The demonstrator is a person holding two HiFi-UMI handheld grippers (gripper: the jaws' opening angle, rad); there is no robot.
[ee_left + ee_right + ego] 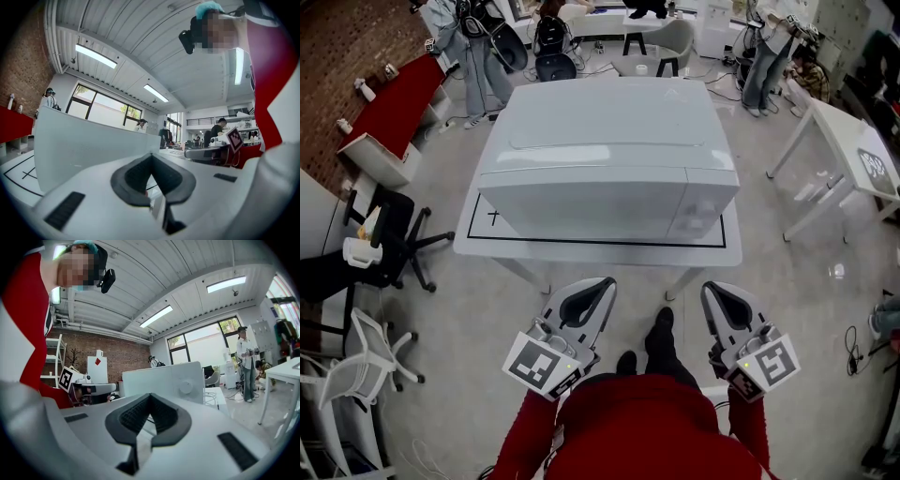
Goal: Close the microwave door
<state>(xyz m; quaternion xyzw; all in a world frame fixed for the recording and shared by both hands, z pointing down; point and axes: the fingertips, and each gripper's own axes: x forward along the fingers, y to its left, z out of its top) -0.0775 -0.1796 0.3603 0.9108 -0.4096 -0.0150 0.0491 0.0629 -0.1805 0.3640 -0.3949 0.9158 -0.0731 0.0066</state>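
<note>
Both empty and clenched, the left gripper (602,287) and right gripper (713,290) are hanging at lower frame, clear of the upper-centre microwave (609,141), whose stiff, light-swinging door (586,204) we are judging best pushed flat.

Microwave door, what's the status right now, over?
Left gripper and right gripper shut, empty, held short of the table. Microwave door looks closed. Nothing in the way.
</note>
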